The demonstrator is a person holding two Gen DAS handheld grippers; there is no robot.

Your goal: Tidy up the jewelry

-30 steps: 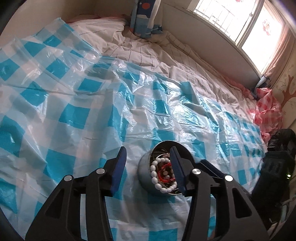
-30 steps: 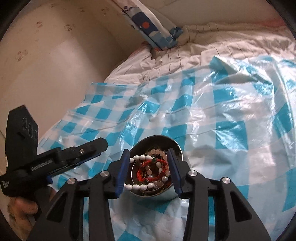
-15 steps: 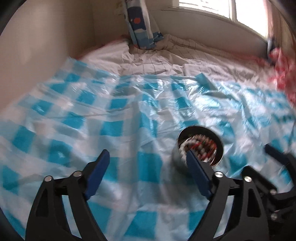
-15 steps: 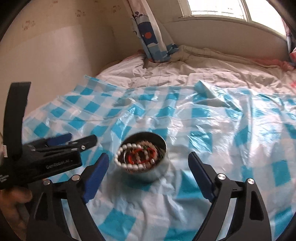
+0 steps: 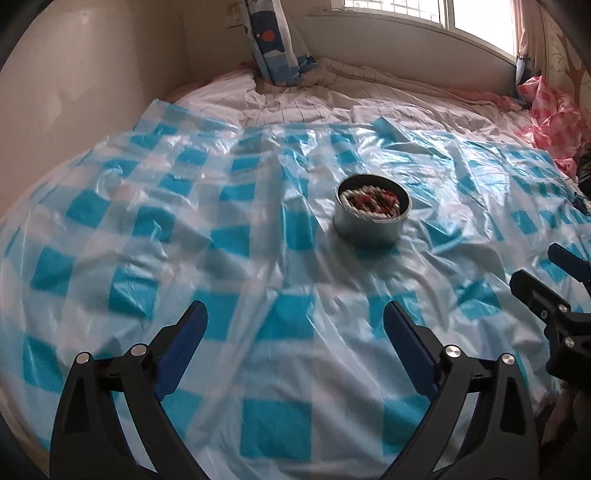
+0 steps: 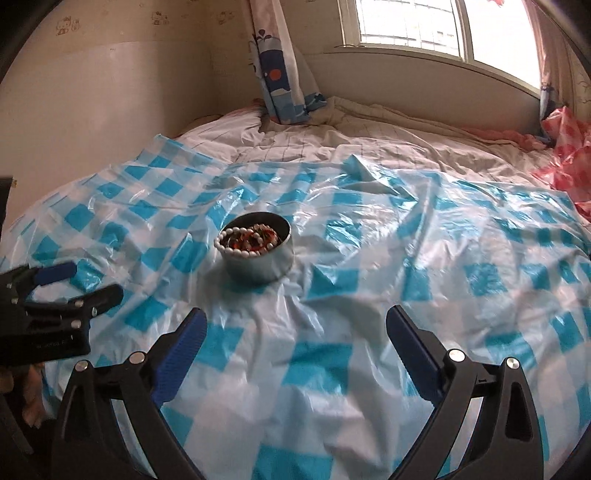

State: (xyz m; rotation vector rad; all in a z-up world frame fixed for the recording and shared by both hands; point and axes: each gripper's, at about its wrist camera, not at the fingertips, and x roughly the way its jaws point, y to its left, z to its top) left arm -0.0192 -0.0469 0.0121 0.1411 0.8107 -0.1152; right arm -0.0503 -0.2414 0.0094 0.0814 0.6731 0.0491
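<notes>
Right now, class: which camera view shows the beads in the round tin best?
The right wrist view: the beads are sharper there, white string and red pieces distinct inside the tin. The left wrist view shows the same beads slightly blurred.

bed [image 6: 388,147] – rumpled pale sheet | blue-checked plastic sheet [image 6: 406,236] over it | window [image 6: 424,26] – bright daylight | beige walls [image 6: 110,92]

Both grippers wide, nothing held.
Left gripper [image 5: 293,325] and right gripper [image 6: 295,326]: jaws just opened, empty, angled down; right shows at left's 3 o'clock.
</notes>
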